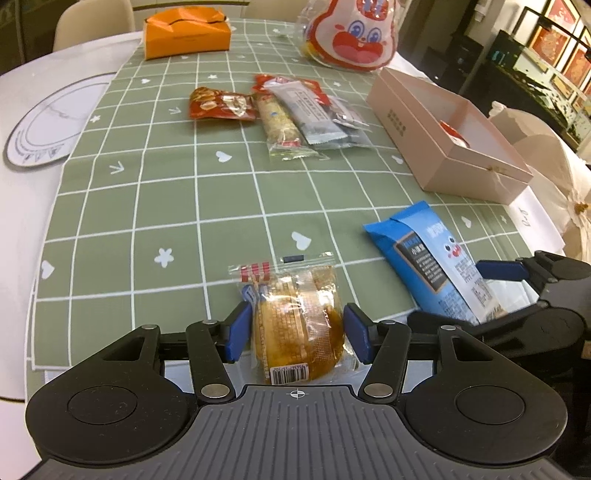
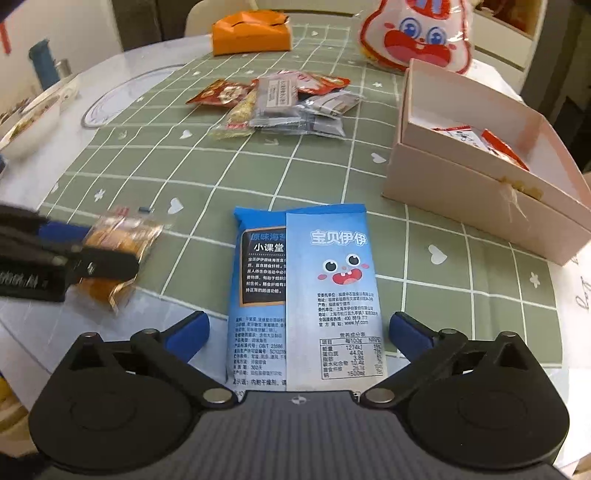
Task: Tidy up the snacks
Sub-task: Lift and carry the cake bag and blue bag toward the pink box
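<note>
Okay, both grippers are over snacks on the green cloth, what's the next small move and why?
Probably close the right gripper on the blue seaweed packet: its fingers stand wide on both sides of the packet without touching it, and the open pink box lies just beyond to the right. The left gripper likewise straddles the cake packet.

White table carries a green checked cloth, perhaps a placemat.

The near end of the blue packet slips out of sight under the right gripper's body. In the right wrist view the left gripper and its clear-wrapped cake are smeared by blur. The rabbit-faced bag is cut off by the top edge. The pink box wall hides most of its contents.
</note>
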`<state>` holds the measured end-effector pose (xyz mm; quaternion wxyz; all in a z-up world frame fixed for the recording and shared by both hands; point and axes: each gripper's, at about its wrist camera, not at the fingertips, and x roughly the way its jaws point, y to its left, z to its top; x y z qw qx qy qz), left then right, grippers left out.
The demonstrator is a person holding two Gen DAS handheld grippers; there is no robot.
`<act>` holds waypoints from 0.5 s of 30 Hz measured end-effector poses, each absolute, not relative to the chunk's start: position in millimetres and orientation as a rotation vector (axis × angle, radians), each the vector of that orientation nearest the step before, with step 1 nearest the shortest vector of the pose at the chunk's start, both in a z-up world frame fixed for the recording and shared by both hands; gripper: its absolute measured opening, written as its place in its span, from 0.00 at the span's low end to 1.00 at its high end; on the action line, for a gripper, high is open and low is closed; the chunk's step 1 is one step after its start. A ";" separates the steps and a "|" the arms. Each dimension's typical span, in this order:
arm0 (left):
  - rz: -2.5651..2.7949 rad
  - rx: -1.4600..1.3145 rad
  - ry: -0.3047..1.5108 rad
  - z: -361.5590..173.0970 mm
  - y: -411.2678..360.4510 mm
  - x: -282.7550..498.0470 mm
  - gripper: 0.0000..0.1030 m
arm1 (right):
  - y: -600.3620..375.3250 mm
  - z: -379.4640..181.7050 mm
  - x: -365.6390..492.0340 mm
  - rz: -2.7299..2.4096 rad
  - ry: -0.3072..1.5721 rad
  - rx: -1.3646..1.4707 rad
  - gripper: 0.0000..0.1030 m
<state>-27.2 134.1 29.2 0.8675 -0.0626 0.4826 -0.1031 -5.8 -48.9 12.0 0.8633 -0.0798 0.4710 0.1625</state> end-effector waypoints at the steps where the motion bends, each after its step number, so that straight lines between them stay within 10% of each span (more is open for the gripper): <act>1: -0.214 -0.129 1.008 29.2 133.5 -27.3 0.59 | -49.2 11.8 -5.8 0.336 0.986 -0.164 1.00; 10: -0.207 -0.095 1.026 29.9 128.6 -25.1 0.61 | -51.5 12.5 -3.8 0.362 0.994 -0.175 1.00; 15: -0.186 -0.119 1.001 29.5 128.9 -28.6 0.60 | -53.8 18.7 -4.8 0.383 0.982 -0.190 0.81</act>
